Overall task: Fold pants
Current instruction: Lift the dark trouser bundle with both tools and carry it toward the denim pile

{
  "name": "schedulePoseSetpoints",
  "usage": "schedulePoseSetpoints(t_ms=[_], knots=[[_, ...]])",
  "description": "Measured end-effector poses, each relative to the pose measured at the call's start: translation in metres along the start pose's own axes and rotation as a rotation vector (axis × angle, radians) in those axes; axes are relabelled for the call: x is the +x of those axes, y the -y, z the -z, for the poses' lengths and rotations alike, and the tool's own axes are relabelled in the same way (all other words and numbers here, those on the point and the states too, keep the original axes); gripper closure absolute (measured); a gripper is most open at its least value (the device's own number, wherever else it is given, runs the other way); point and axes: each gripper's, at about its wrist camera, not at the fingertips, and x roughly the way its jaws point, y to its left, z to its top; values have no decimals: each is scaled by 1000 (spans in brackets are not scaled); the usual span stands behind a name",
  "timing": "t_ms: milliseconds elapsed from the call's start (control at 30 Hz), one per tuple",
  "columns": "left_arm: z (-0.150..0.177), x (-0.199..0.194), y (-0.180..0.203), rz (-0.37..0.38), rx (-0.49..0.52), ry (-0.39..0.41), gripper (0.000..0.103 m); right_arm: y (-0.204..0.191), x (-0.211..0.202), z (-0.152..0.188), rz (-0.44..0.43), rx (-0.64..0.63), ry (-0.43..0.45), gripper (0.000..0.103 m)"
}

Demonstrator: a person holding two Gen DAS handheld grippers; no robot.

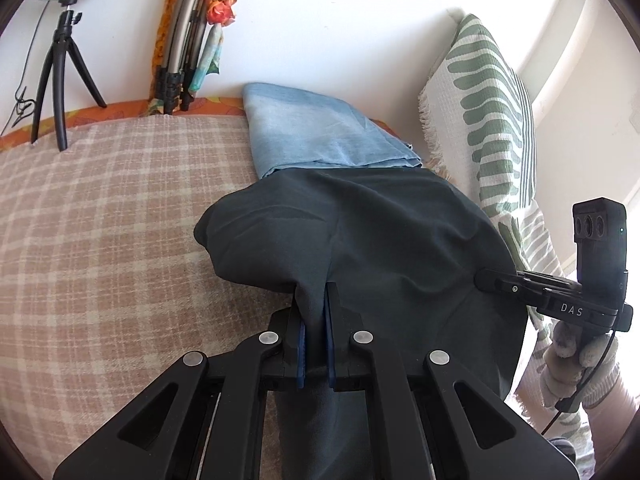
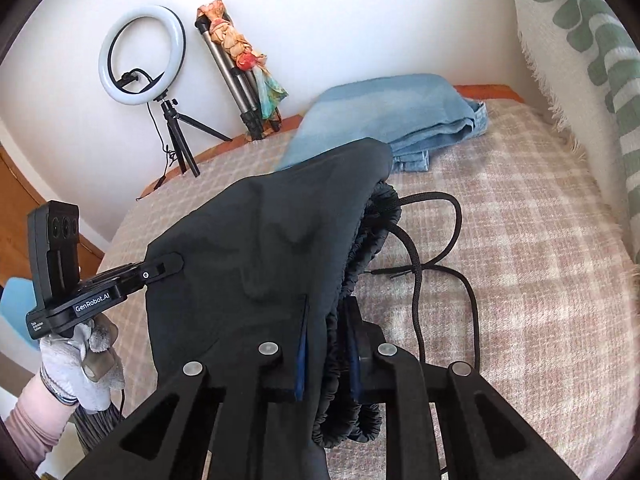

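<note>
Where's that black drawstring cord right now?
In the right wrist view, the drawstring trails from the dark pants' waistband onto the plaid blanket, right of the right claw.

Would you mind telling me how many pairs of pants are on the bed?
2: the dark pants, held up by both claws, and the folded blue jeans lying behind them by the wall. Others may be hidden.

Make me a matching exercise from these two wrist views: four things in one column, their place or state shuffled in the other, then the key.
Things
1. dark pants
2. blue jeans
3. ring light
4. drawstring

Places or states
A. trailing loose over the checked blanket
B. lying folded at the far side of the bed
C. standing on a small tripod by the wall
D. pinched by the left gripper and the right gripper

Pairs: 1-D, 2-B, 3-C, 4-A
</note>
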Motion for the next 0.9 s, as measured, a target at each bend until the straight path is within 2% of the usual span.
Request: schedulePoseSetpoints(t_ms=[200,467,700,900], knots=[[-27,-27,10,3,35,68,98,-26,-31,-28,32,-73,85,88],[-90,-40,31,-15,103,156,98,-29,-57,-82,63,-94,198,88],[-143,-23,43,-32,142,204,99,-15,-51,-138,109,-119,245,89],[-189,15,39,-40,139,216,99,5,-29,-187,150,-141,254,88]])
